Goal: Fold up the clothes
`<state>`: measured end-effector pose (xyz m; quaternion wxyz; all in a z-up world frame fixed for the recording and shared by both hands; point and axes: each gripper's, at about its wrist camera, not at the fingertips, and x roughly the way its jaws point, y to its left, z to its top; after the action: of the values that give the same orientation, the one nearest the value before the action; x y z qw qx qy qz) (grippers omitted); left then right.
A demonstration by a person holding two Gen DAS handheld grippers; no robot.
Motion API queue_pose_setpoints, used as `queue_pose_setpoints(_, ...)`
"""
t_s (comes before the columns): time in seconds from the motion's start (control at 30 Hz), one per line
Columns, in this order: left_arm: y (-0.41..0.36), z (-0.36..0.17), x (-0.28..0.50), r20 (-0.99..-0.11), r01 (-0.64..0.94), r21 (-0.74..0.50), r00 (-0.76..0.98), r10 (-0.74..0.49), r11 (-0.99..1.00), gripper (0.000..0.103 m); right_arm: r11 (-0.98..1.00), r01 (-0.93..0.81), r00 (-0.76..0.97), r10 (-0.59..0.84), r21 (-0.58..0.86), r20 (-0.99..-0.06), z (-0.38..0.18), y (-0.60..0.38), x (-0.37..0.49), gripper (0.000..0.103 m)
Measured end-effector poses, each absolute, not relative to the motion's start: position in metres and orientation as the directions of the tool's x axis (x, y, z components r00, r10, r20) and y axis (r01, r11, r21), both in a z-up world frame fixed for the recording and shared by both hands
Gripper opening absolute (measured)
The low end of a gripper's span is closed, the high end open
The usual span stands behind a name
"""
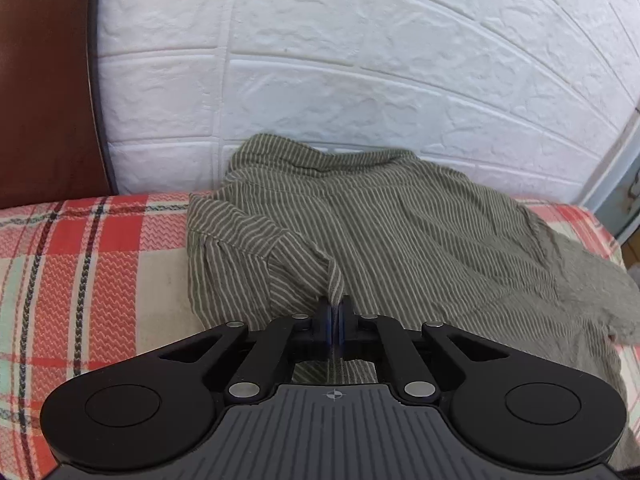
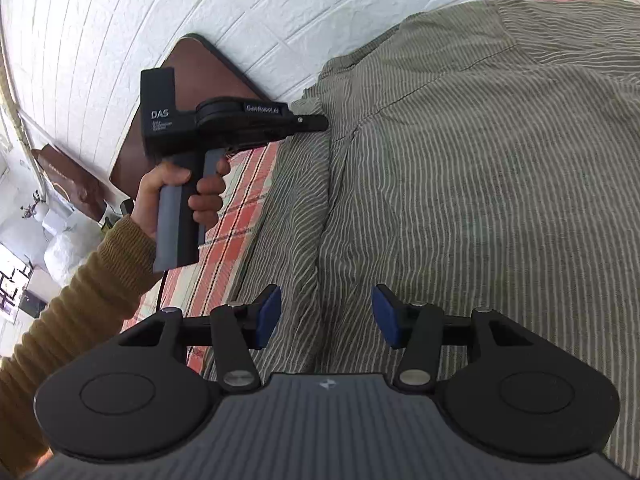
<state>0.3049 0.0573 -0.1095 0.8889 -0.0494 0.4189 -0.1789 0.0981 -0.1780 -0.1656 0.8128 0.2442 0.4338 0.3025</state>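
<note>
Shirt (image 1: 360,216), soft, light striped cotton, lies ahead of left tongs (image 1: 335,312), clamped on 1 sleeve fold; right tongs (image 2: 326,312) gape w/ nothing between, over its side edge, best grabbed at hem.

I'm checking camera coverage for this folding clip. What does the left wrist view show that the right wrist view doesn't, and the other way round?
Only the left wrist view shows the left gripper shut on a fold of the striped shirt. Only the right wrist view shows the person's hand holding that gripper's handle, a mustard sleeve, and the right gripper open above the shirt. Both show the shirt, the plaid cover and the white brick wall.
</note>
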Motion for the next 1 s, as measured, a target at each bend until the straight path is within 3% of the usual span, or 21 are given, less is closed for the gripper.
queue_pose_setpoints(0.2,0.064,-0.123,0.312,-0.716,0.227,-0.283,0.597,-0.363,0.932,0.0,0.701,-0.265,0.423,0.701,0.662,-0.574,-0.168,-0.177,0.092,0.056)
queue_pose_setpoints(0.23,0.066,-0.123,0.312,-0.711,0.224,-0.295,0.597,-0.37,0.929,0.007,0.703,-0.263,0.423,0.7,0.661,-0.576,-0.167,-0.178,0.091,0.056)
queue_pose_setpoints(0.27,0.068,-0.12,0.31,-0.708,0.221,-0.3,0.6,-0.372,0.928,0.025,0.706,-0.264,0.431,0.696,0.657,-0.574,-0.165,-0.178,0.089,0.056)
queue_pose_setpoints(0.33,0.072,-0.109,0.305,-0.697,0.22,-0.294,0.617,-0.366,0.93,0.026,0.709,-0.274,0.457,0.691,0.65,-0.561,-0.158,-0.181,0.085,0.056)
queue_pose_setpoints(0.43,0.082,-0.084,0.288,-0.654,0.239,-0.279,0.662,-0.366,0.93,0.037,0.678,-0.308,0.494,0.714,0.667,-0.497,-0.147,-0.185,0.078,0.056)
queue_pose_setpoints(0.53,0.087,-0.064,0.263,-0.623,0.307,-0.296,0.656,-0.427,0.904,0.037,0.62,-0.365,0.481,0.765,0.695,-0.43,-0.141,-0.178,0.072,0.055)
queue_pose_setpoints(0.7,0.073,-0.07,0.215,-0.633,0.453,-0.313,0.556,-0.539,0.835,0.044,0.612,-0.421,0.421,0.786,0.67,-0.453,-0.146,-0.153,0.068,0.054)
queue_pose_setpoints(0.9,0.056,-0.119,0.22,-0.713,0.385,-0.218,0.565,-0.416,0.897,0.045,0.739,-0.384,0.479,0.672,0.554,-0.564,-0.165,-0.142,0.082,0.052)
queue_pose_setpoints(1.0,0.066,-0.128,0.233,-0.701,0.327,-0.279,0.573,-0.424,0.903,0.039,0.757,-0.346,0.478,0.651,0.555,-0.59,-0.172,-0.146,0.091,0.05)
